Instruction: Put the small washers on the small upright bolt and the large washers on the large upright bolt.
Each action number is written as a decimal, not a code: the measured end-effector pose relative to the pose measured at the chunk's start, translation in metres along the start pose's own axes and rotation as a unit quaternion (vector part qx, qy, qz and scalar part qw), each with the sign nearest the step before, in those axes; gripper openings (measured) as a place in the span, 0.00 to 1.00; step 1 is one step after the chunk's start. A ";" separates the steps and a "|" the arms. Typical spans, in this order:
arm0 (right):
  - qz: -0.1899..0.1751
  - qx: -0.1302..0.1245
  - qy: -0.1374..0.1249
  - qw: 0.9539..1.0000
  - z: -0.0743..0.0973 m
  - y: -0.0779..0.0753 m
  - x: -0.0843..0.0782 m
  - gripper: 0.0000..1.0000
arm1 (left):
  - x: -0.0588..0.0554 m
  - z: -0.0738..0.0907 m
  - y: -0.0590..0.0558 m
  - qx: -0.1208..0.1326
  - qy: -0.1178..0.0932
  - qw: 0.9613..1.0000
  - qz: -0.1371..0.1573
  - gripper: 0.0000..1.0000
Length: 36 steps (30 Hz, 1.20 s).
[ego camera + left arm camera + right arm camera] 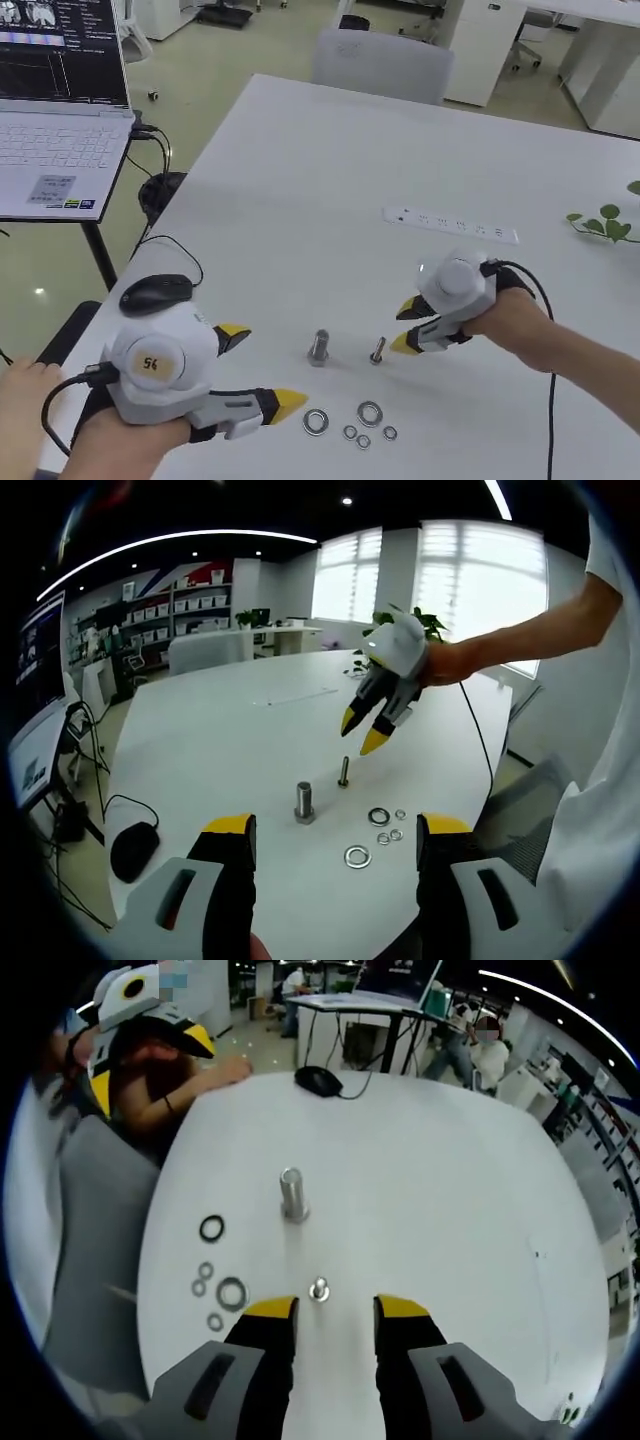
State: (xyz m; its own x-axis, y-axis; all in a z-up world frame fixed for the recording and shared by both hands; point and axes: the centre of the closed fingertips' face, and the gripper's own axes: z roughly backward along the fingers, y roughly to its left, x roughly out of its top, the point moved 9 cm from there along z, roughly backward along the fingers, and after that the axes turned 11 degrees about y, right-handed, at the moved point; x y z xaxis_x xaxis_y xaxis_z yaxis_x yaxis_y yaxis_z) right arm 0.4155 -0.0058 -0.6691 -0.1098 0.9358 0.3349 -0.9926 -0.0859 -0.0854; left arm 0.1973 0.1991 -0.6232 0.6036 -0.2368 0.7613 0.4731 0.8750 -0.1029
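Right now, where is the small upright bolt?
Head view: small bolt stands right of the large bolt, just ahead of the right hand-held gripper.

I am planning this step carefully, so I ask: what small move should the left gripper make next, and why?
Probably lower the left gripper onto the nearest large washer and close on it. Its jaws stand open beside that washer, every washer lies on the table, and the large bolt and the small bolt are bare.
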 end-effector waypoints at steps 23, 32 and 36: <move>-0.115 -0.018 -0.088 0.989 0.039 0.025 -0.044 0.36 | 0.001 0.005 0.005 0.006 -0.003 1.000 -0.001 0.64; -0.156 -0.013 -0.102 0.982 0.039 0.045 -0.065 0.37 | 0.000 0.007 0.005 0.008 -0.003 1.000 0.000 0.65; -0.168 -0.010 -0.107 0.980 0.036 0.053 -0.069 0.37 | 0.000 0.007 0.005 0.008 -0.003 1.000 0.000 0.65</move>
State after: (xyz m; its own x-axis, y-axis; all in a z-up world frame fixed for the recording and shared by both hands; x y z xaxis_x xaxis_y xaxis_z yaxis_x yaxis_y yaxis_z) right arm 0.3685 -0.0873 -0.6630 0.2129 0.8167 0.5364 -0.9735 0.2240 0.0454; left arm 0.1950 0.2062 -0.6189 0.6000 -0.2354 0.7646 0.4636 0.8812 -0.0925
